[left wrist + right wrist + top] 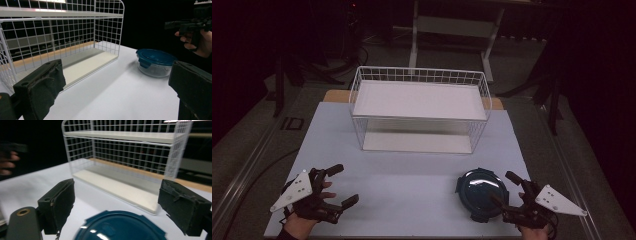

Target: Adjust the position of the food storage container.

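Note:
A round clear container with a dark blue lid (479,192) sits on the white table near the front right. My right gripper (502,187) is just right of it, open, its jaws reaching toward the container's right side without touching it. In the right gripper view the blue lid (120,227) lies low between and ahead of the open gripper (120,205). My left gripper (344,185) is open over bare table at the front left, with nothing between its jaws. In the left gripper view the left gripper (117,87) faces the container (155,58) across the table.
A white wire shelf rack (419,107) with two shelf boards stands at the back middle of the white table top (412,170). It also appears as a rack (62,37) and a rack (125,157) in the gripper views. Dark floor and stands surround the table.

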The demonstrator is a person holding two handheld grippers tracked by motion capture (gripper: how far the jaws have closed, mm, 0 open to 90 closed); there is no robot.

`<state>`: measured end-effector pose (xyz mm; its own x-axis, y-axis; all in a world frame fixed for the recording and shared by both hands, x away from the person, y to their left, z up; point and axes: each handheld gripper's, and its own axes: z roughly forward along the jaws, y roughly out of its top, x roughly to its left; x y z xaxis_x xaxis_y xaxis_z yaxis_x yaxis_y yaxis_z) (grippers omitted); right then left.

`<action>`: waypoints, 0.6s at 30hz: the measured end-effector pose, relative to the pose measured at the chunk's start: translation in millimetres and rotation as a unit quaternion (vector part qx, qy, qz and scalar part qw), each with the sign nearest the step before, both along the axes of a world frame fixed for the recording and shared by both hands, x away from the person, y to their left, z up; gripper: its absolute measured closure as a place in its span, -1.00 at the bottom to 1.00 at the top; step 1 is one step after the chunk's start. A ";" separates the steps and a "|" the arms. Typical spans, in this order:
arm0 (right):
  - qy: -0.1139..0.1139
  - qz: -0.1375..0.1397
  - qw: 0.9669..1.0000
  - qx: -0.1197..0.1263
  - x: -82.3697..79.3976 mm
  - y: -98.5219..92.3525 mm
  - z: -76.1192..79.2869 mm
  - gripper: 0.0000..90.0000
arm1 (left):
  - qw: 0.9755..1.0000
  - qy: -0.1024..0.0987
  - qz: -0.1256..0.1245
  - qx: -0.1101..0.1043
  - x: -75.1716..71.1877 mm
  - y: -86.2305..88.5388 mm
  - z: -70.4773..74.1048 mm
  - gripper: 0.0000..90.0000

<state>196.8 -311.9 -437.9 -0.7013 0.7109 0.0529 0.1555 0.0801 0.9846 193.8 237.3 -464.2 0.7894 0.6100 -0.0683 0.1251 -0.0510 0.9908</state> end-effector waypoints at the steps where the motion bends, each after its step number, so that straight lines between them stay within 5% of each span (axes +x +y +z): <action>1: 0.004 0.005 1.000 -0.002 -0.1 0.4 2.3 -0.75 | 1.000 0.000 0.001 0.001 0.2 0.2 -0.1 -0.99; 6: 0.008 0.005 1.000 -0.013 5.0 -5.0 15.8 -0.75 | 1.000 0.001 -0.001 0.000 1.5 -0.6 -0.6 -0.99; 12: 0.033 0.009 0.999 0.006 19.1 -25.2 28.1 -0.73 | 1.000 0.003 -0.004 -0.004 1.8 -1.4 -0.9 -0.99; 18: 0.043 -0.018 0.999 -0.021 20.3 -39.2 28.2 -0.67 | 1.000 0.004 -0.007 -0.007 2.2 -2.1 -1.1 -0.99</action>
